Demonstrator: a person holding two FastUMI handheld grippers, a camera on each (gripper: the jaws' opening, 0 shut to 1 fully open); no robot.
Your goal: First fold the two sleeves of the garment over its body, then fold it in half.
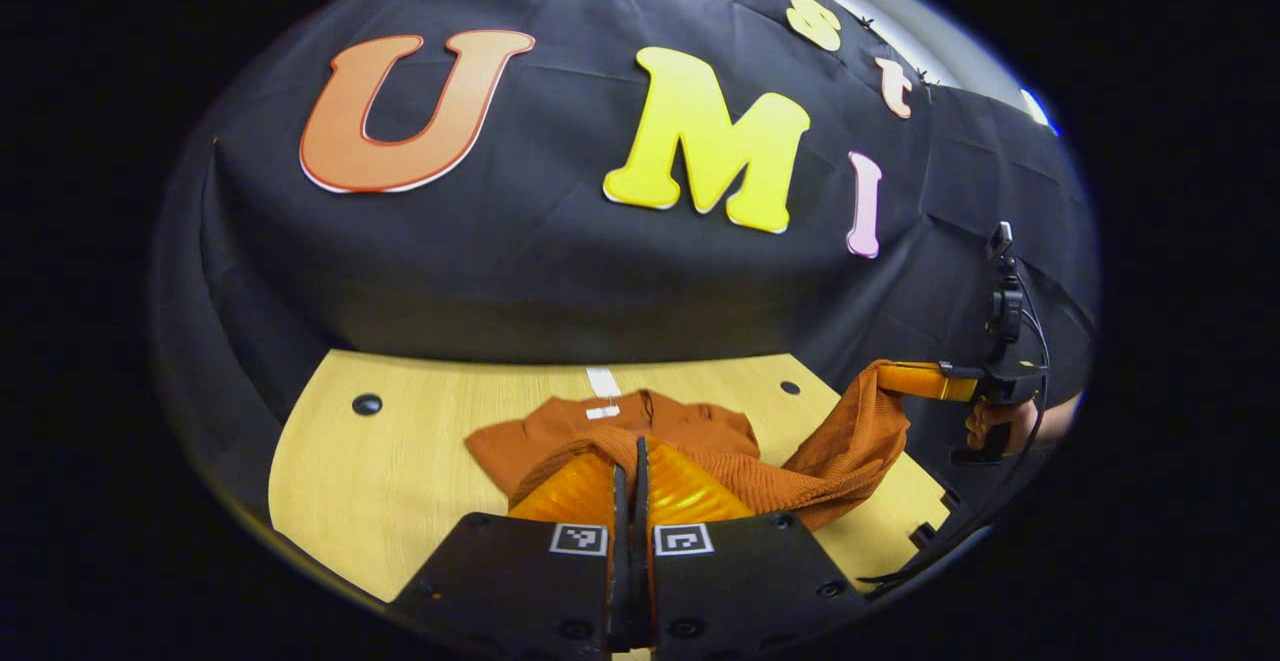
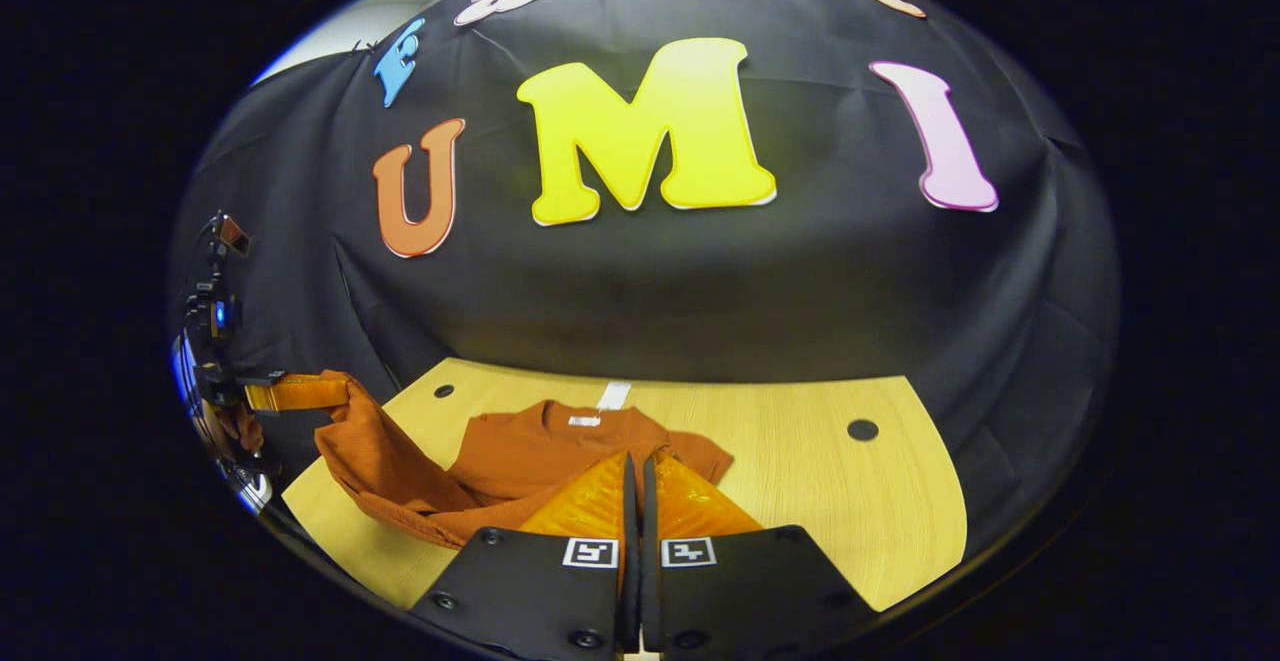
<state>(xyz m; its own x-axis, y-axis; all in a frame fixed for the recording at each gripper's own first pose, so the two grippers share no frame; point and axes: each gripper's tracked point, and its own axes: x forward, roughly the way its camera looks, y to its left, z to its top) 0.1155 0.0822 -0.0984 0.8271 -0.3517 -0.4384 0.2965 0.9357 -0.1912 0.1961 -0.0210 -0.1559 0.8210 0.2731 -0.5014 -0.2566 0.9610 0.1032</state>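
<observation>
table: pale wooden tabletop (image 1: 380, 461) with dark round holes ran across the lower middle of both views.
garment: rust-orange ribbed knit top (image 1: 600, 436) lay at lower centre of the left gripper view, neckline and white tag toward the back wall; also at lower centre of the right gripper view (image 2: 560, 451). The near hem was raised off the table at both corners, the far half flat.
left gripper: black-bodied gripper with orange ribbed fingers (image 1: 628, 486), bottom centre of its own view. Jaws nearly closed, only a thin slit between them, with knit bunched over the tips. Looked clamped on the hem, judged. Seen from the side at far left of the right gripper view (image 2: 325, 391), fabric hung from its tip.
right gripper: same build (image 2: 636, 496), bottom centre of its own view, jaws equally narrow, cloth at the tips. At far right of the left gripper view (image 1: 885, 373) it held a lifted corner, a hand (image 1: 995, 426) behind it.
sleeves: appeared already tucked over the body; none stuck out sideways. Judged, not certain.
progress: half-fold under way, hem up at both corners.
left to do: carry hem over to the neckline, lay flat, release.
</observation>
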